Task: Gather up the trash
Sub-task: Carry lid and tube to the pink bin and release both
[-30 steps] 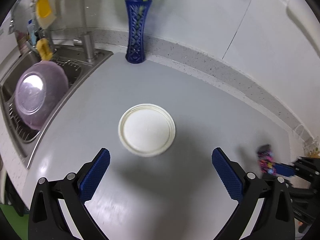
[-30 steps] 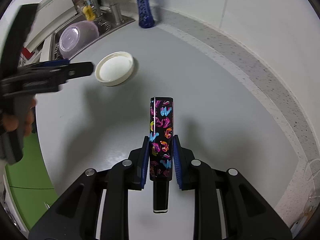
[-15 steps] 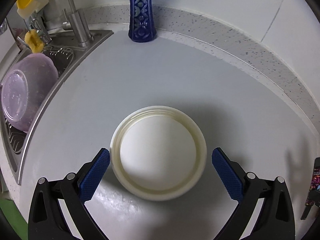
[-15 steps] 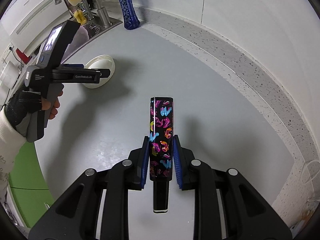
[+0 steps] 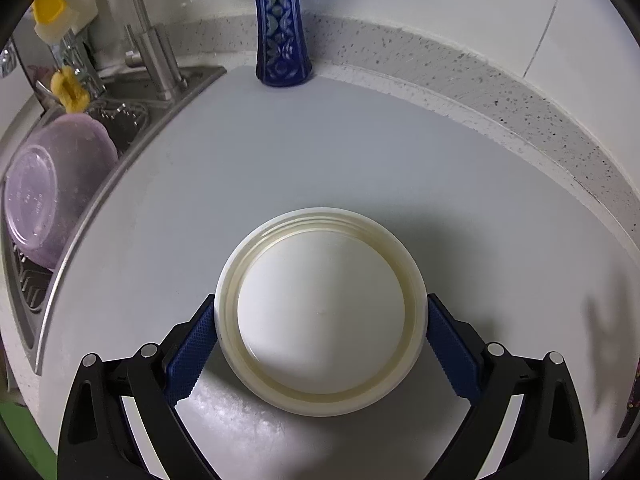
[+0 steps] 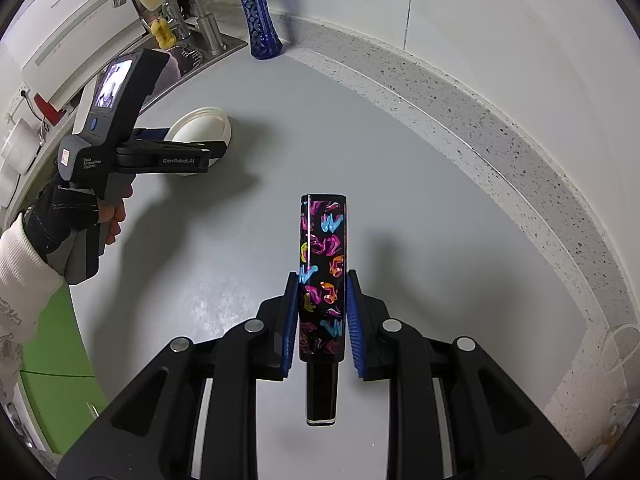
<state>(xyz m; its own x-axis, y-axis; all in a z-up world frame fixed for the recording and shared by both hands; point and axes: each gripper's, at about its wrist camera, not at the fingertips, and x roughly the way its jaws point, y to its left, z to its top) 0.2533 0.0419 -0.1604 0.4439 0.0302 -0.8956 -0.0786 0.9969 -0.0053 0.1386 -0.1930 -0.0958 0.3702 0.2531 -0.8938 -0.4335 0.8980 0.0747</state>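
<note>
A round cream plastic lid point(image 5: 320, 316) lies on the grey counter point(image 5: 280, 152), rim up. My left gripper point(image 5: 320, 320) stands around it, with a blue pad touching the rim on each side. The lid also shows in the right wrist view point(image 6: 200, 132), partly behind the left gripper point(image 6: 180, 152). My right gripper point(image 6: 322, 316) is shut on a black box with a colourful pattern point(image 6: 323, 276) and holds it above the counter.
A blue patterned vase point(image 5: 282, 24) stands at the back wall. To the left lies a steel sink point(image 5: 120, 116) with a tap point(image 5: 156, 56), a purple bowl point(image 5: 52, 188) and a yellow sponge point(image 5: 70, 90). A speckled backsplash point(image 5: 500, 88) bounds the counter.
My left gripper has moved forward over the cream lid and closed until its pads touch the rim. My right gripper still holds the patterned box and has pulled back a little.
</note>
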